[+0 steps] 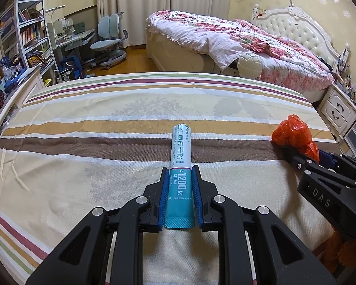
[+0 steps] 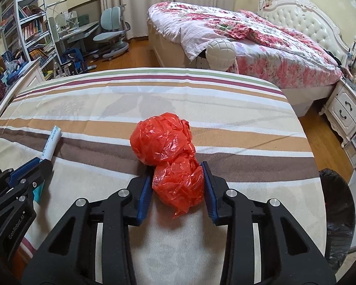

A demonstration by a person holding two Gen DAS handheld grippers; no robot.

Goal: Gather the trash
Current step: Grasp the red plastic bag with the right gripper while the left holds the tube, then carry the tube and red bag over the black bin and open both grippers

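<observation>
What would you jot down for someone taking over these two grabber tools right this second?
Left gripper: shut on the teal-and-white paper powder sachet, which points forward over the striped bedspread.
Right gripper: pads against the crumpled orange plastic bag, whose front lump rests on the bedspread.
Black-lined bin: beside the bed, on the right gripper's side.
Done: both pieces of trash gripped.
Left: lift both and, probably, drop them in the bin; nothing is in it yet as far as can be seen.
</observation>
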